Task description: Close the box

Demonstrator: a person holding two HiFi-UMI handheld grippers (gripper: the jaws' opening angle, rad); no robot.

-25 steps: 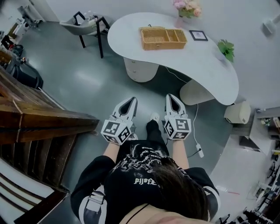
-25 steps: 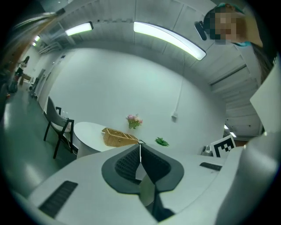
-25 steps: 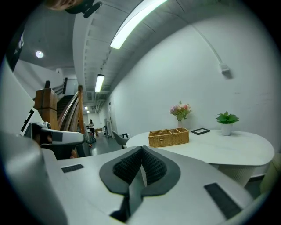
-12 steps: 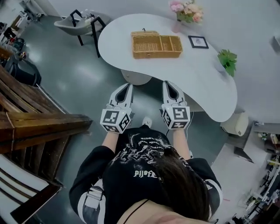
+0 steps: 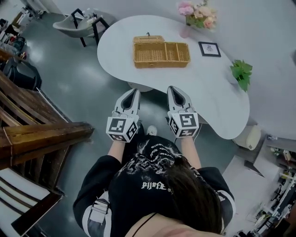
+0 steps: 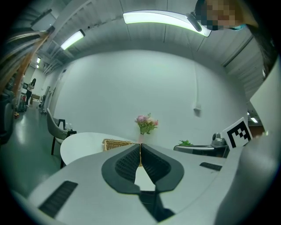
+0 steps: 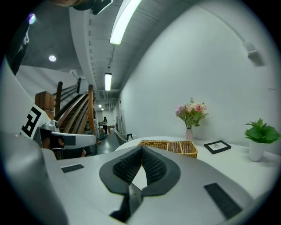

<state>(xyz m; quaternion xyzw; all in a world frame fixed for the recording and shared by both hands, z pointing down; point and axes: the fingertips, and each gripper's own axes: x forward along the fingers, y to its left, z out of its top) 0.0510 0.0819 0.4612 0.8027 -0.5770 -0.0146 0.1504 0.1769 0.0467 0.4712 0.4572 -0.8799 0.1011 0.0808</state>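
Note:
The box is a tan wicker basket (image 5: 162, 52) with inner compartments, standing on a white curved table (image 5: 208, 88). A woven lid flap (image 5: 149, 39) stands up along its far left side. Both grippers are held level, side by side, short of the table's near edge and apart from the basket. My left gripper (image 5: 133, 91) is shut with nothing in it, its tips meeting in the left gripper view (image 6: 140, 145), where the basket (image 6: 115, 143) shows just beyond them. My right gripper (image 5: 173, 88) is also shut and empty (image 7: 142, 147), with the basket (image 7: 171, 146) ahead of it.
On the table stand a vase of pink flowers (image 5: 196, 10), a small picture frame (image 5: 209, 48) and a potted plant (image 5: 241, 71). A chair (image 5: 85, 21) stands at the far left. A wooden staircase (image 5: 41, 134) runs along the left.
The person has walked toward the table. Table and basket now sit closer and larger in all views. Both grippers came forward together and stayed shut.

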